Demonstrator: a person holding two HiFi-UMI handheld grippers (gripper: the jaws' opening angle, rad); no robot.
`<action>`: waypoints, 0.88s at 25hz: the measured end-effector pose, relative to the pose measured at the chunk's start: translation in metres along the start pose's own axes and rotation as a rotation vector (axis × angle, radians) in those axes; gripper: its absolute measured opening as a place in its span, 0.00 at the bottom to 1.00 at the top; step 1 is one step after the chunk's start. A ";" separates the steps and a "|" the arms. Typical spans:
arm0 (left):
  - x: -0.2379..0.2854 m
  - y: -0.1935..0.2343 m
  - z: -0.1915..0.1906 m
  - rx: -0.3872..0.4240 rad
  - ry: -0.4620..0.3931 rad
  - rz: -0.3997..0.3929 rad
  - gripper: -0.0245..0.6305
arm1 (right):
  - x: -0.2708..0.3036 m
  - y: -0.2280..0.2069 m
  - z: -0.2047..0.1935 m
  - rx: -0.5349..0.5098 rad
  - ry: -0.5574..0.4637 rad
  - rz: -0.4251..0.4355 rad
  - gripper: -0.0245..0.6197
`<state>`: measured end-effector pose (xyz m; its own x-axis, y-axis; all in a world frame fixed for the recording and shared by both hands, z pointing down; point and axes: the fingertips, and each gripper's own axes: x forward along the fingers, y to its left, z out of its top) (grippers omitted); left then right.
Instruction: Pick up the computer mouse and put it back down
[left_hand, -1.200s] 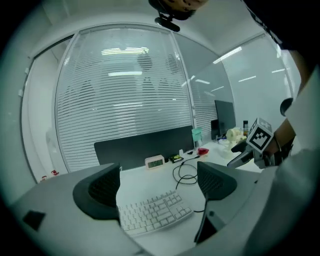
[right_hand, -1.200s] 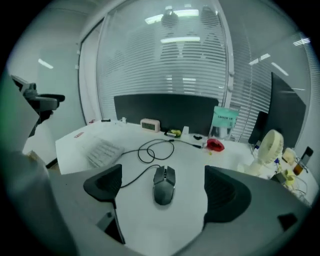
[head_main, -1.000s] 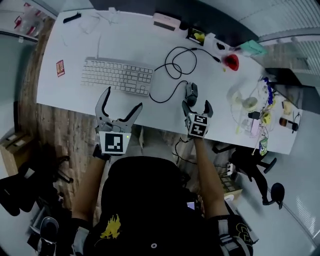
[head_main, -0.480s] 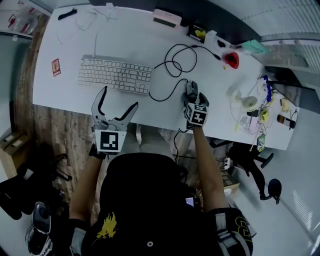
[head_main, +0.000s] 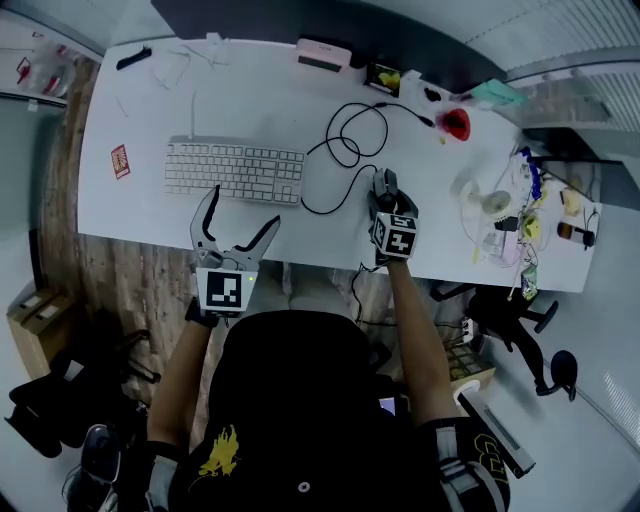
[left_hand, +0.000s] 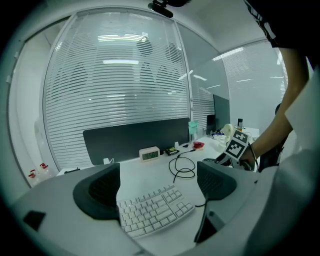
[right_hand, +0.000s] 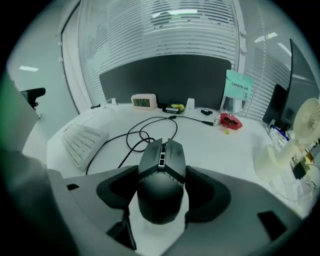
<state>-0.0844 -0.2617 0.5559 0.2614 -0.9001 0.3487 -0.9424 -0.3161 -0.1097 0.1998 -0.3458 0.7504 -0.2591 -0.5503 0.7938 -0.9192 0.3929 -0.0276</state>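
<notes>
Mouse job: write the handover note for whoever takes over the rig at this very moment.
Right gripper: jaws closed on the sides of the mouse, near the front edge of the desk. Its cable loops toward the back.
Left gripper: open and empty, held at the front edge near the keyboard.
Done: mouse reached and gripped.
Unclear: whether the mouse is off the desk yet.
Left: lift it if it is not up, set it back down, open the jaws.
</notes>
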 end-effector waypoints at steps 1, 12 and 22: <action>0.000 0.001 0.005 -0.001 -0.013 -0.002 0.78 | -0.008 0.001 0.009 0.010 -0.020 0.003 0.51; -0.018 0.036 0.104 -0.023 -0.114 0.054 0.78 | -0.148 0.023 0.156 0.030 -0.392 0.048 0.51; -0.028 0.079 0.223 0.098 -0.267 0.083 0.77 | -0.290 0.013 0.335 0.146 -0.809 0.114 0.51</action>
<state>-0.1197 -0.3286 0.3299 0.2422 -0.9670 0.0793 -0.9415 -0.2539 -0.2215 0.1634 -0.4280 0.3159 -0.4352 -0.8947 0.1005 -0.8890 0.4095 -0.2048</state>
